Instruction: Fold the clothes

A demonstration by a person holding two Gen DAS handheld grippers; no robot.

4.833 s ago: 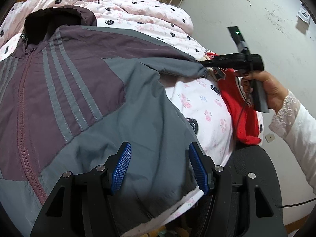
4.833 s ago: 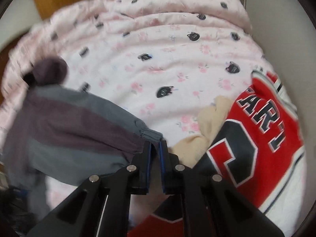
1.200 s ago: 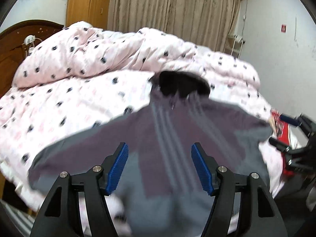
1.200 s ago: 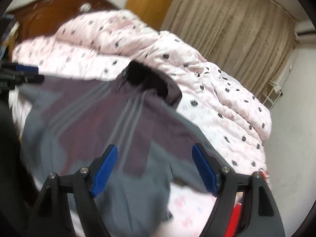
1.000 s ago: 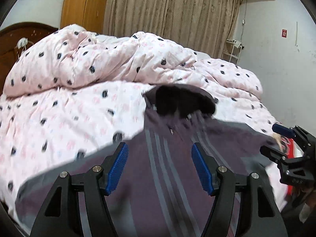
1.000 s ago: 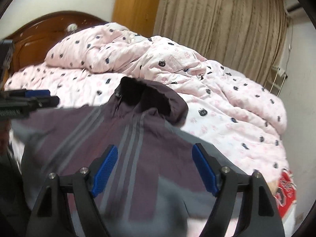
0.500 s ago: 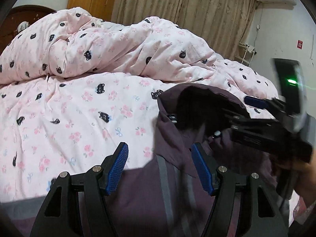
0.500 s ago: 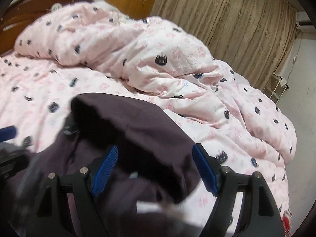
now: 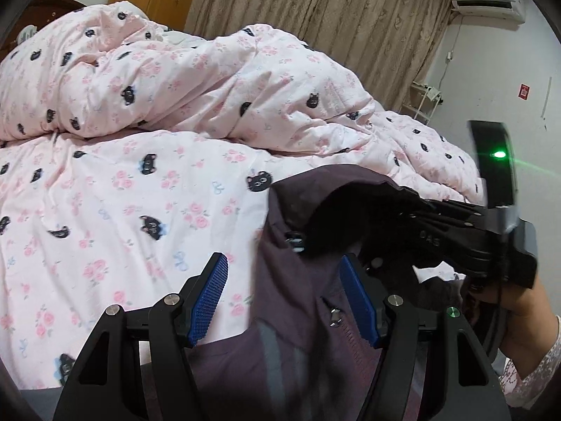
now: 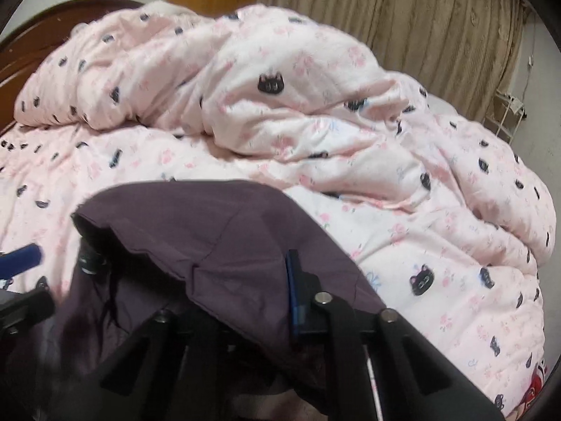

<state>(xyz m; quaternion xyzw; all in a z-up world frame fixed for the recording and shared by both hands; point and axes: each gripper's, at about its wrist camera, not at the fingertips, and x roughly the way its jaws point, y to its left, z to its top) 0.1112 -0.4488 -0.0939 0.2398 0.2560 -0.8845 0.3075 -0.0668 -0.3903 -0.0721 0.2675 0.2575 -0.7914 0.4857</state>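
Observation:
A purple and grey zip jacket (image 9: 294, 319) lies on the pink bed, its hood (image 10: 210, 242) toward the headboard. My left gripper (image 9: 285, 298) is open and empty, low over the jacket's collar beside the zipper (image 9: 345, 333). My right gripper (image 10: 242, 291) reaches into the hood: one blue pad (image 10: 292, 291) shows outside the hood cloth, the other finger is hidden inside it. The jaws look closed in on the hood's edge. In the left wrist view the right gripper's body (image 9: 455, 235) comes in from the right, held by a hand.
A rumpled pink duvet (image 9: 196, 80) with black cat prints is heaped at the back of the bed (image 10: 455, 245). A dark wooden headboard (image 10: 31, 45) is at far left, curtains (image 9: 315, 14) behind. A red jersey (image 10: 536, 379) shows at the bed's right edge.
Both grippers moved forward and down toward the jacket's hood. The right gripper, wide open half a second ago, has narrowed with one finger inside the hood. The left stays open.

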